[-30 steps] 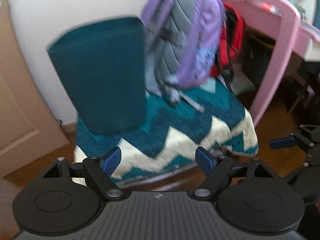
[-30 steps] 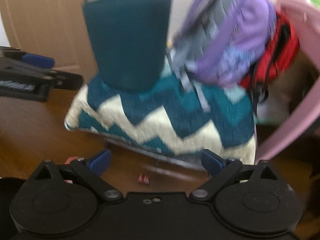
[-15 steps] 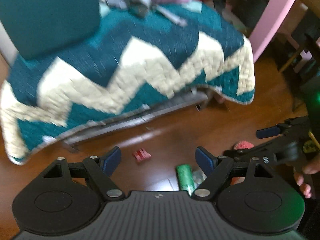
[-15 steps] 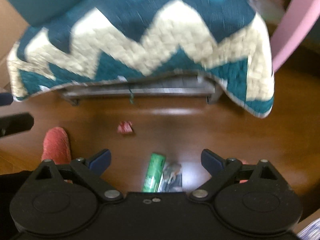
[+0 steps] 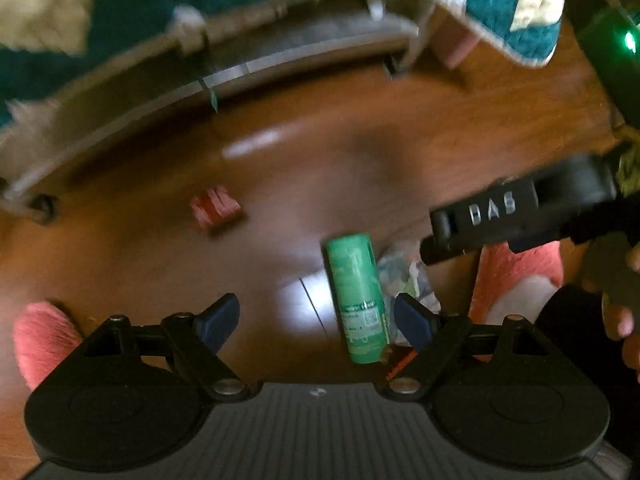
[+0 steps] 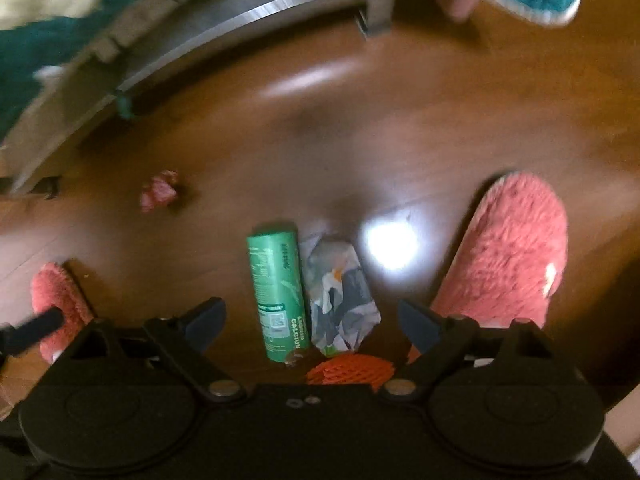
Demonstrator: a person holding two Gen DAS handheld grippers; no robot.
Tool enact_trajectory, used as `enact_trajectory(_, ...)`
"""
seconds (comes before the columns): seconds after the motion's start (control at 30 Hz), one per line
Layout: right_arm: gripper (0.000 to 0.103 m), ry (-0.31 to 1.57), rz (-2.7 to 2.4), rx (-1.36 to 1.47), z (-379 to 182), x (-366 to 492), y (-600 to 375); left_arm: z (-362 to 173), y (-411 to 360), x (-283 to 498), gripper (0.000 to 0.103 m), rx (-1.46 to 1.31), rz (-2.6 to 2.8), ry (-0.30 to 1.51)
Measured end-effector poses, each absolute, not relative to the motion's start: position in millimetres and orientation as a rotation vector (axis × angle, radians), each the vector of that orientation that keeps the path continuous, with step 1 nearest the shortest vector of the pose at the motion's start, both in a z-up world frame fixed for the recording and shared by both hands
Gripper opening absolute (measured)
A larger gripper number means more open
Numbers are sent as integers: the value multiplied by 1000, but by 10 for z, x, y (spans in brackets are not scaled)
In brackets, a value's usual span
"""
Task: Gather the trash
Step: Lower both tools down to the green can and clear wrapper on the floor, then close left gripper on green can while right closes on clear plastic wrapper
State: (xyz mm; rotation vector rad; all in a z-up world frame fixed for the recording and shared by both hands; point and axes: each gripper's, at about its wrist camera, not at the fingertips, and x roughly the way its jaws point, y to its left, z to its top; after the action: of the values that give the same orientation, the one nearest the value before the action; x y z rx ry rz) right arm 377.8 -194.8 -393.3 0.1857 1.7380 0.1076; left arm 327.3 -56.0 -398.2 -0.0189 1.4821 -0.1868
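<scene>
Since the green box (image 6: 278, 294), wrapper (image 6: 342, 296) and red scrap (image 6: 159, 191) lie loose on the floor, we hang both grippers (image 5: 316, 316) (image 6: 310, 320) over them, tongs spread and empty, the right's just narrowing.

pink fuzzy slippers (image 6: 516, 256) on wooden floor (image 6: 360, 128); teal-and-cream quilt (image 5: 100, 8) above.

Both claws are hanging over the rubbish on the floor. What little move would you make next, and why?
Probably lower the right gripper onto the green box and close. Its jaws are open with nothing between the pads, and they have just been narrowing. The box lies flat on the wooden floor, roughly centred below it, right beside a crumpled wrapper. The left gripper hovers open too.
</scene>
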Motion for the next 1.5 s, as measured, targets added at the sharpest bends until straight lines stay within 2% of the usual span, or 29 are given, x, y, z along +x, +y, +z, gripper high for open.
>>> enact_trajectory(0.37, 73, 1878, 81, 269, -4872, 3852, -1989, -5010, -776, 3221, 85, -43, -180, 1603)
enact_trajectory(0.73, 53, 1955, 83, 252, -5332, 3790, -1894, -5540, -961, 3232, 85, -71, -219, 1693)
enact_trajectory(0.83, 47, 1955, 89, 240, -5384, 3785, -1879, -5602, -967, 3253, 83, -65, -229, 1700)
enact_trajectory(0.9, 37, 1958, 90, 219, -5411, 3778, -1863, -5620, -940, 3274, 74, -69, -231, 1701)
enact_trajectory(0.97, 28, 1951, 94, 207, -5421, 3767, -1859, -5647, -900, 3304, 54, -84, -223, 1719)
enact_trajectory(1.2, 6, 1889, 126, 136, -5302, 3774, -1745, -5581, -628, 3341, 51, -119, -168, 1700)
enact_trajectory(1.5, 5, 1741, 142, 108, -4675, 3880, -1697, -5048, -294, 3373, 50, -158, -88, 1623)
